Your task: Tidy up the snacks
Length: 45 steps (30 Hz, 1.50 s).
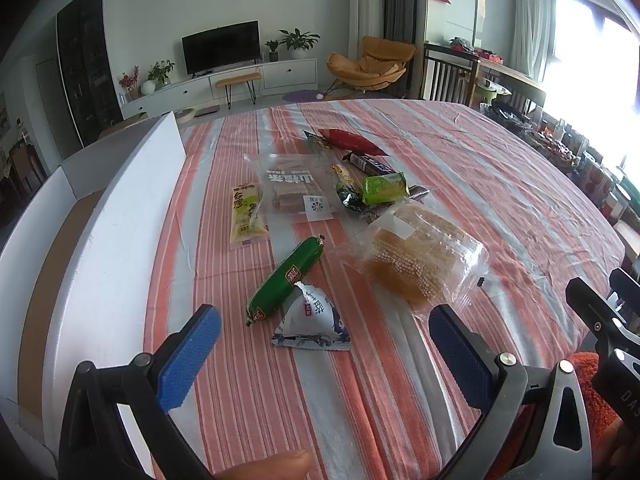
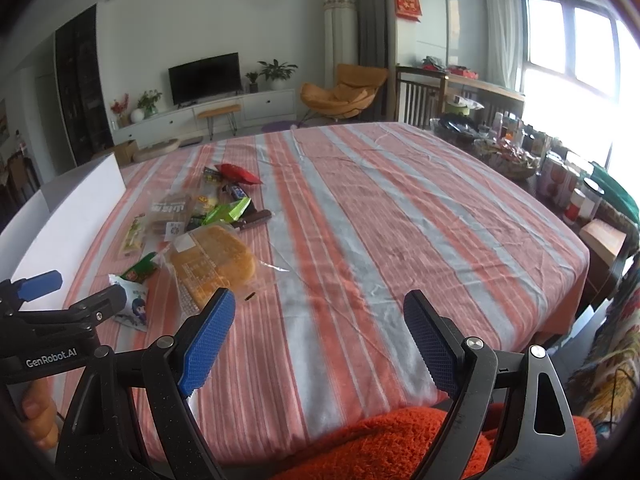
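Several snacks lie on the striped tablecloth. Nearest my left gripper are a green sausage, a white triangular packet and a bagged cake. Farther off lie a yellow-green packet, a clear biscuit bag, a green wrapper, a dark bar and a red packet. The left gripper is open and empty, just short of the white packet. My right gripper is open and empty over bare cloth, right of the cake.
A white open box with a brown floor stands along the table's left side. Jars and clutter crowd a side table at the right. An orange knitted cloth lies at the near edge. Bare cloth spreads right of the snacks.
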{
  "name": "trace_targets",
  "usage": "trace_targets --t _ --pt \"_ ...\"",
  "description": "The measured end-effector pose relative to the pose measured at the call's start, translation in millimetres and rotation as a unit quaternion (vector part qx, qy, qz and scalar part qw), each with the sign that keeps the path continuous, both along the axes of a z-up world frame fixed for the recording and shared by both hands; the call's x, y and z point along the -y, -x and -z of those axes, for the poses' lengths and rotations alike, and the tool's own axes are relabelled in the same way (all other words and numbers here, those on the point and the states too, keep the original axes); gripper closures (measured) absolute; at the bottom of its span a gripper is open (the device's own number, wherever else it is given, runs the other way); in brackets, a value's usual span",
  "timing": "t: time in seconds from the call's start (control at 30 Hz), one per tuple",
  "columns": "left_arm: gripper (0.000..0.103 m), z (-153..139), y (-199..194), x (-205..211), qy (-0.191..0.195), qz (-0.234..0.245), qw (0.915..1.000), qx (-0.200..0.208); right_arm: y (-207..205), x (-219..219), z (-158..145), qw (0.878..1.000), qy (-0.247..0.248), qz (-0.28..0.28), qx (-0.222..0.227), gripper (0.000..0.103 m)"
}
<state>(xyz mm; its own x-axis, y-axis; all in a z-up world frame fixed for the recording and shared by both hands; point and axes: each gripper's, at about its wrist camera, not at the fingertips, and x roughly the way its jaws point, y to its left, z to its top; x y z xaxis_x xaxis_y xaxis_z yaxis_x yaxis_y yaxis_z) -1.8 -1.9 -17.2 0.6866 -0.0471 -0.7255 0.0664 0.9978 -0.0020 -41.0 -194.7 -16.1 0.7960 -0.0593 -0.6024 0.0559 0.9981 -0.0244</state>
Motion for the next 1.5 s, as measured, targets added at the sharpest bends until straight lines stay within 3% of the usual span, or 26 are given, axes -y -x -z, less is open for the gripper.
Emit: trace_targets --t 0.57,0.83,1.5 --pt "0.0 -3.1 1.6 -1.4 0.0 0.001 1.0 0.002 0.6 1.7 -1.1 1.0 -0.003 0.0 -0.002 0.014" --pt "0.0 24.3 -8.5 -8.5 0.007 -0.005 0.9976 -0.069 -0.9 5.5 -0.6 1.0 -0.011 -0.003 -0.019 0.014" --pt "0.0 60.4 -19.5 -12.2 -0.005 -0.012 0.9915 -0.13 -10.6 15.6 4.6 0.999 -0.023 -0.006 -0.042 0.014"
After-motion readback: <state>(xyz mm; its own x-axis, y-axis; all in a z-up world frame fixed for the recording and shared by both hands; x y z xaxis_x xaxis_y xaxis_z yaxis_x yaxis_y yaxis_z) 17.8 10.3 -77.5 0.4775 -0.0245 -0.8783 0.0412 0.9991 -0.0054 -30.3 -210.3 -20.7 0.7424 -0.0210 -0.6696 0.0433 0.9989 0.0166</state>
